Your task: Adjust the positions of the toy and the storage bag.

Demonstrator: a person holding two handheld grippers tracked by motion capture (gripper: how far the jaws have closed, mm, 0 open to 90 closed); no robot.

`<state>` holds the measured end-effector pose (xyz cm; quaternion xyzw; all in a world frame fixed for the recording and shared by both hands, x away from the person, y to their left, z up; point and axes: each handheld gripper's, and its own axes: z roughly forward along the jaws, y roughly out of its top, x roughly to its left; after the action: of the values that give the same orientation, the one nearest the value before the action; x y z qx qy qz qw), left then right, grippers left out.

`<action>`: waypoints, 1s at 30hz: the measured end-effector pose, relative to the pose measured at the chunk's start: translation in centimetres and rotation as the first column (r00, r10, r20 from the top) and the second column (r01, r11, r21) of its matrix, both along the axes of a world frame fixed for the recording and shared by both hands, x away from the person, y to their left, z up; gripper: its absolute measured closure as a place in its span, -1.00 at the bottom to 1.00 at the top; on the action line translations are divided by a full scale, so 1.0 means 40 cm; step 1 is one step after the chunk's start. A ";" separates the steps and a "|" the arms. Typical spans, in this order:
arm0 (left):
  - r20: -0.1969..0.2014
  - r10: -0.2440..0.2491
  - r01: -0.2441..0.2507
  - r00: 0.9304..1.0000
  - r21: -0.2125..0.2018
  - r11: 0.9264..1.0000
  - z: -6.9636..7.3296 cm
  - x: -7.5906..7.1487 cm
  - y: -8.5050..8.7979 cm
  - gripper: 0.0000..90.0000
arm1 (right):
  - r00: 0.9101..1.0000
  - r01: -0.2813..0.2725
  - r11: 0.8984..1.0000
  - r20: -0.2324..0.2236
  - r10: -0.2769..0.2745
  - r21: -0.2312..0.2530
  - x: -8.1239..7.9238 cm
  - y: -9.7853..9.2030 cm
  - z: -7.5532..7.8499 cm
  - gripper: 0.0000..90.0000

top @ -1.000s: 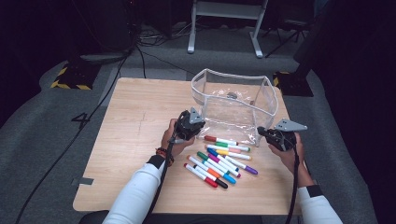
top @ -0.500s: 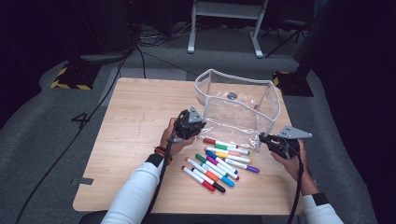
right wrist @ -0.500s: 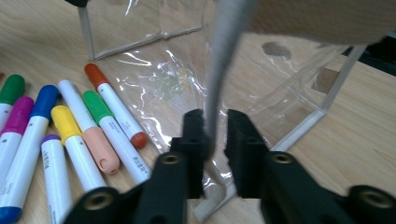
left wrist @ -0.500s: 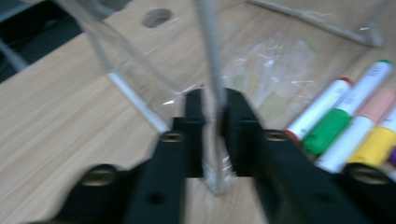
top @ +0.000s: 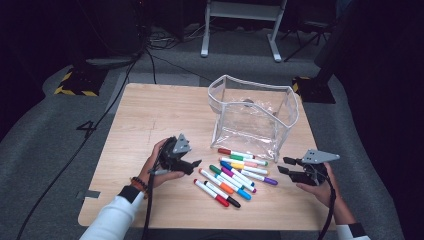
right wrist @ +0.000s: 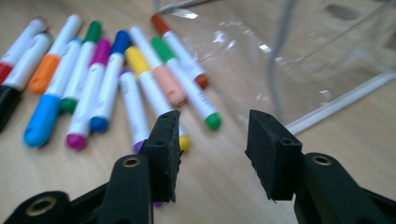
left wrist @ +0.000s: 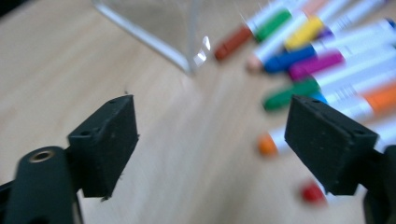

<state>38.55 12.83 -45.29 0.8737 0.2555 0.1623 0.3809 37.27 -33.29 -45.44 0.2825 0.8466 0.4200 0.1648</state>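
A clear plastic pouch (top: 252,117) with white trim stands open at the table's far right. Several coloured markers (top: 232,175) lie in a loose row just in front of it. My left gripper (top: 192,165) hovers left of the markers and points at them. Its jaws have just been opening, and they stand open with nothing between them. In the left gripper view the left gripper (left wrist: 212,135) frames bare wood, with the markers (left wrist: 322,60) ahead. My right gripper (top: 284,166) sits right of the markers, also just opened and empty. The right gripper (right wrist: 212,149) faces the markers (right wrist: 107,79) and the pouch (right wrist: 327,56).
The wooden table (top: 150,115) has bare room on its left half and along its front edge. Grey carpet surrounds it, with black cables (top: 115,95) trailing off to the left. A white stand (top: 240,30) and dark equipment sit beyond the far edge.
Both grippers have let go of the pouch's lower corners and drawn back toward the table's front, the left one leftward, the right one rightward. Both sets of jaws have opened. The pouch now stands free.
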 end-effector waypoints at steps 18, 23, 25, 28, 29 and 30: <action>-0.148 -0.017 0.022 0.989 0.033 0.999 -0.124 -0.130 0.096 -0.67 | 0.981 -0.167 0.982 -0.112 0.157 -0.091 0.006 0.092 -0.102 0.41; -0.138 0.007 -0.005 0.990 0.018 1.000 -0.128 -0.135 0.090 -0.68 | 0.979 -0.185 0.979 -0.103 0.176 -0.081 0.002 0.089 -0.104 0.57; -0.137 0.014 -0.012 0.990 0.014 1.000 -0.129 -0.135 0.087 -0.68 | 0.977 -0.196 0.977 -0.102 0.188 -0.081 0.001 0.089 -0.104 0.58; -0.139 0.014 -0.011 0.990 0.017 1.000 -0.129 -0.134 0.082 -0.70 | 0.971 -0.224 0.970 -0.104 0.215 -0.091 0.000 0.092 -0.102 0.62; -0.139 0.013 -0.010 0.990 0.019 1.000 -0.128 -0.133 0.081 -0.70 | 0.968 -0.235 0.967 -0.107 0.225 -0.094 -0.002 0.094 -0.101 0.63; -0.138 0.010 -0.008 0.990 0.016 1.000 -0.129 -0.132 0.081 -0.70 | 0.965 -0.248 0.964 -0.112 0.237 -0.091 -0.002 0.095 -0.100 0.64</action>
<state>33.25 16.06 -50.44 0.8846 0.2840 0.1051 0.3546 37.20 -29.49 -49.45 0.1883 0.9028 0.3774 0.0839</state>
